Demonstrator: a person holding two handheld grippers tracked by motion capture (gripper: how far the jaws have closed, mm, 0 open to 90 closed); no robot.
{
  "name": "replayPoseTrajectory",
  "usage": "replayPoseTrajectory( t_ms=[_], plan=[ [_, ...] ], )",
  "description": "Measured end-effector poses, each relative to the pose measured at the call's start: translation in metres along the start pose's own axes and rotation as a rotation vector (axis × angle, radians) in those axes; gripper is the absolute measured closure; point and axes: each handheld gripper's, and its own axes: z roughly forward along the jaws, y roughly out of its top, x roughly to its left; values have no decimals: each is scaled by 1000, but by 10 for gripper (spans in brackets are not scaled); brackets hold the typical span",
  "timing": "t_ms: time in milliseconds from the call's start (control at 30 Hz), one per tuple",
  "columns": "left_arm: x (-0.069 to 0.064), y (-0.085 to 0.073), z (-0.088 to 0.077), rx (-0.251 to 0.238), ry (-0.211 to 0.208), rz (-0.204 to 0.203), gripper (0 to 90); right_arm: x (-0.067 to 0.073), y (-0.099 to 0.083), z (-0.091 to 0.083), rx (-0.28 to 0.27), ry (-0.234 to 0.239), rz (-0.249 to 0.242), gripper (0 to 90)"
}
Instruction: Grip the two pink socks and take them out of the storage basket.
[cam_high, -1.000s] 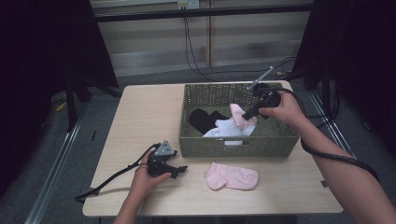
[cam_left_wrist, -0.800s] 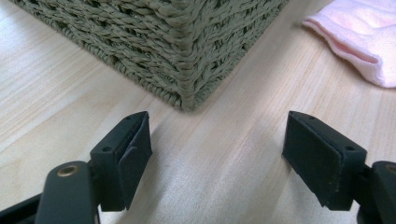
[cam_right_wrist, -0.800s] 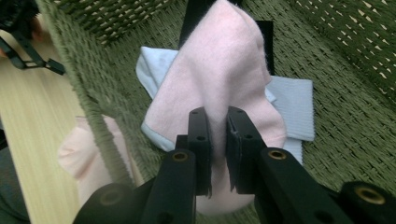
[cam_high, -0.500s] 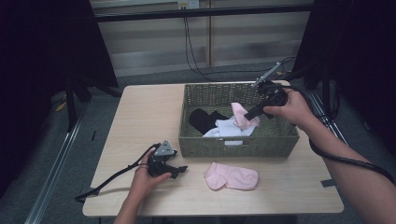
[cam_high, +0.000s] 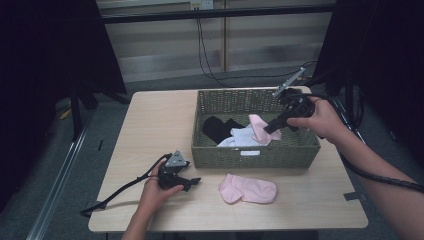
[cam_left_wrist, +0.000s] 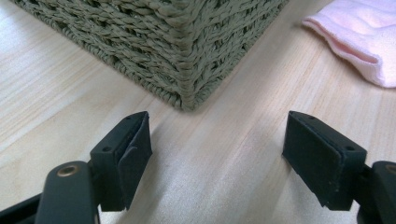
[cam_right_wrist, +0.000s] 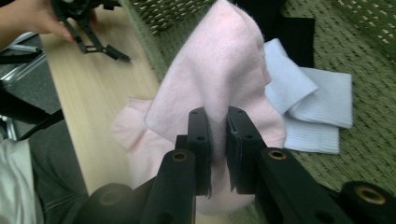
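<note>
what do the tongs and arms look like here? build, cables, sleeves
Both tongs, left and right, are black with two flat rectangular jaws, brass-coloured pivot screws and a trailing black cable. The left carries a grey three-cornered top plate. Forearms are bare, no sleeves visible.

Sock (cam_high: 248, 188) before basket (cam_high: 255, 155)

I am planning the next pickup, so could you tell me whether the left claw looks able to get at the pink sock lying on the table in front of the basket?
Probably yes. The left claw is open and empty, low over the table, and bare wood separates it from the pink sock; the basket stands behind that path.
</note>
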Motion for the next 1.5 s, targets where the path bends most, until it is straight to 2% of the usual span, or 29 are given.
replayPoseTrajectory(
  t_ms=[233, 500, 1100, 1233, 1500],
  plan=[
    [0, 0, 0, 2, 0, 0, 231, 16, -5, -5, -9, 30, -30, 805],
    [0, 0, 0, 5, 0, 4, 231, 32, -10, 2, 0, 62, -75, 804],
    [0, 0, 0, 5, 0, 4, 231, 58, -25, 35, 38, 100, -152, 798],
    [0, 0, 0, 5, -1, 4, 231, 61, -29, 44, 50, 98, -158, 794],
    [0, 0, 0, 5, 0, 4, 231, 61, -36, 60, 61, 124, -149, 782]
  ],
)
